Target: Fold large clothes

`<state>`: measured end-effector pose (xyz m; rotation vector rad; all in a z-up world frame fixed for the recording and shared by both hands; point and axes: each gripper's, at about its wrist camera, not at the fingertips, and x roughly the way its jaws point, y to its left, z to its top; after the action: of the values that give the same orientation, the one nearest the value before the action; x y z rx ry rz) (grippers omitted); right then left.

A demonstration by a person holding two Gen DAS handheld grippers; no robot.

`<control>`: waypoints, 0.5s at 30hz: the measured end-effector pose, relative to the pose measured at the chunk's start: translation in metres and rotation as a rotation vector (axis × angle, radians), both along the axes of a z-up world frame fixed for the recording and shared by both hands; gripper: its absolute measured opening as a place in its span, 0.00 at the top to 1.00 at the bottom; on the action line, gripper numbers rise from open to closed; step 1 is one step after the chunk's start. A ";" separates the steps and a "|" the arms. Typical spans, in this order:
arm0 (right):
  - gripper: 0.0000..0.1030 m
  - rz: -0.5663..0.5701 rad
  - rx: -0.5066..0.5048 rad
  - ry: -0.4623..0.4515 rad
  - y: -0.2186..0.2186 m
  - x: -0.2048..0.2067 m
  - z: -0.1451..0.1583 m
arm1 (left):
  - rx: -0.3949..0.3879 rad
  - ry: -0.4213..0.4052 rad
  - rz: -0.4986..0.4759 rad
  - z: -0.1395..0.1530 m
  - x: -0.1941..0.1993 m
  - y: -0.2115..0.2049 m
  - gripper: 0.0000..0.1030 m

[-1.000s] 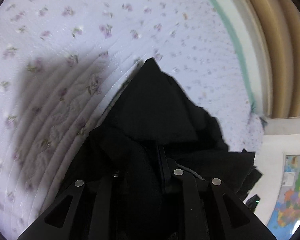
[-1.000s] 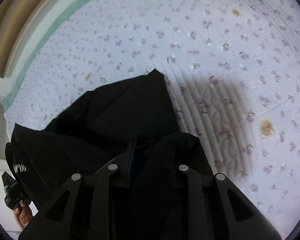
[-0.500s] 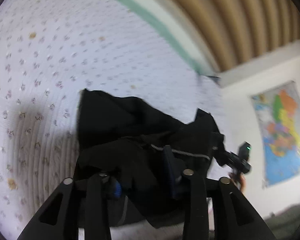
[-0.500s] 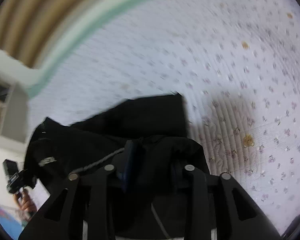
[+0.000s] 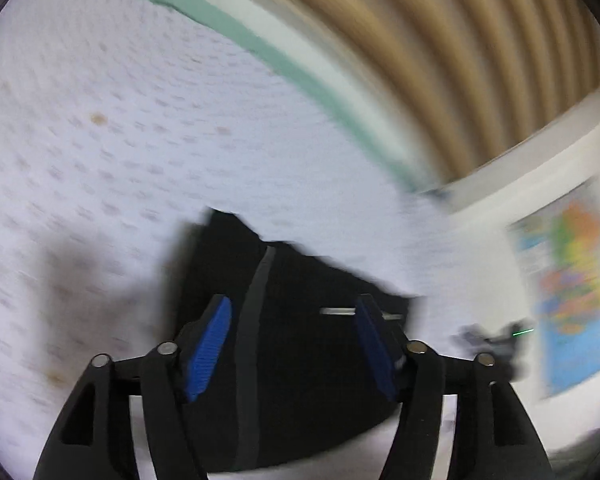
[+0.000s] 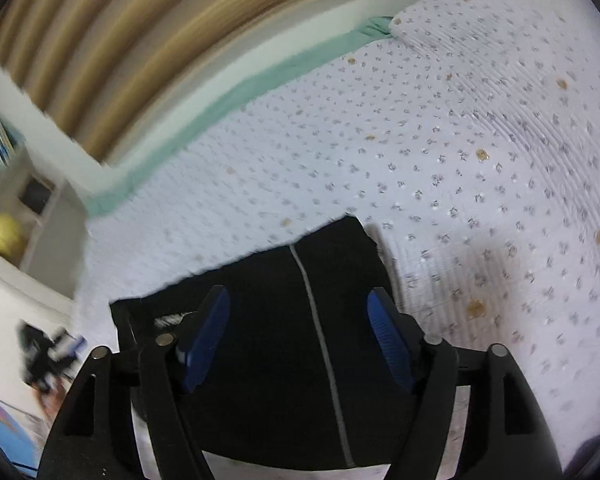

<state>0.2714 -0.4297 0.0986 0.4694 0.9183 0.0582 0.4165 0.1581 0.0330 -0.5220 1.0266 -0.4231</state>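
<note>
Black garment (image 6: 284, 360): soft, limp, light, likely slippery synthetic; lies folded on floral bedspread (image 6: 460, 168), below and beyond fingertips of both tools. Grey stripe (image 6: 320, 340) runs between fingers. Left gripper (image 5: 292, 312) and right gripper (image 6: 298, 304): jaws opening, nothing pinched. Grasp points: corners or folded edge. Left view blurred; thickness uncertain.

Left gripper (image 5: 292, 344) and right gripper (image 6: 298, 344) angled downward, jaws opening, nothing held.

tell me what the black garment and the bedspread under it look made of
Black garment: likely a smooth matte synthetic, sportswear-like; it lies flat with a thin grey stripe. Bedspread: looks like quilted cotton, matte, with stitched ridges and a small floral print. Blur leaves both uncertain.
</note>
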 end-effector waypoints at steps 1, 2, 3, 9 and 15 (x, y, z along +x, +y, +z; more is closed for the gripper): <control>0.26 0.009 -0.042 0.017 0.004 0.010 -0.009 | 0.072 0.016 0.005 -0.009 0.007 -0.005 0.35; 0.26 0.015 -0.066 0.028 0.005 0.016 -0.014 | 0.100 0.031 0.006 -0.016 0.011 -0.007 0.35; 0.26 0.027 -0.102 0.052 0.008 0.029 -0.024 | 0.118 0.062 0.012 -0.029 0.021 -0.010 0.35; 0.26 0.101 -0.168 0.114 -0.003 0.079 -0.072 | 0.105 0.199 0.025 -0.086 0.064 -0.016 0.35; 0.26 0.160 -0.092 0.176 -0.015 0.127 -0.116 | 0.051 0.288 -0.021 -0.124 0.088 -0.023 0.35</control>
<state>0.3982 -0.4451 -0.0173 0.3186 1.1257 0.1210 0.5045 0.1351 -0.0912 -0.5369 1.3172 -0.3448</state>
